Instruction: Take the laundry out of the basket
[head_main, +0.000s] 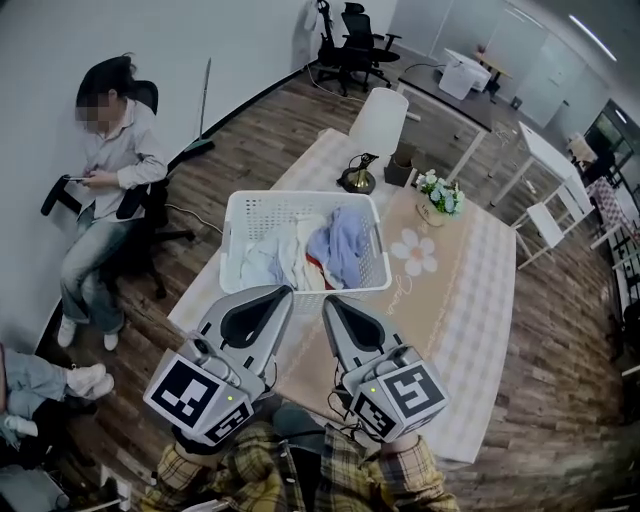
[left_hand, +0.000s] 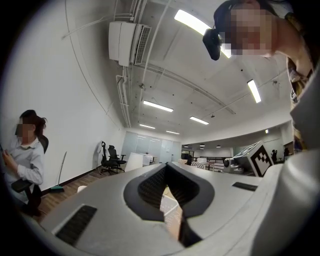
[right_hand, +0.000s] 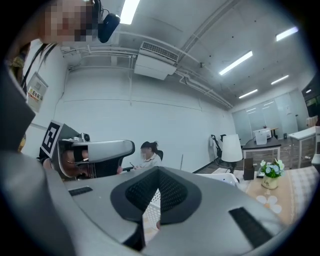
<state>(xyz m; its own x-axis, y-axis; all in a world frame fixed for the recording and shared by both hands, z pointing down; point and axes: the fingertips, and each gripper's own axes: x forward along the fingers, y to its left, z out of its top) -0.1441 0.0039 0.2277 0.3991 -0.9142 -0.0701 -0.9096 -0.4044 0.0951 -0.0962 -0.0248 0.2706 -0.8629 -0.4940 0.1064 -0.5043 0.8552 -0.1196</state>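
A white plastic laundry basket (head_main: 243, 213) stands on the table, filled with laundry (head_main: 335, 245) in pale blue, white and a bit of red. Both grippers hover just on the near side of it, side by side. My left gripper (head_main: 284, 293) is shut and empty, its tips near the basket's front rim. My right gripper (head_main: 331, 303) is likewise shut with nothing in it. In the left gripper view the jaws (left_hand: 167, 168) are together, with the basket's lattice wall (left_hand: 169, 209) showing below. In the right gripper view the jaws (right_hand: 158, 171) are together, with the basket wall (right_hand: 151, 204) behind.
The table (head_main: 480, 290) has a checked cloth with a beige runner. Behind the basket stand a lamp (head_main: 374, 128), a small brown pot (head_main: 399, 169) and a flower vase (head_main: 440, 196). A person (head_main: 105, 180) sits on a chair at the left wall. Office chairs (head_main: 350, 40) and white desks (head_main: 545, 160) stand farther back.
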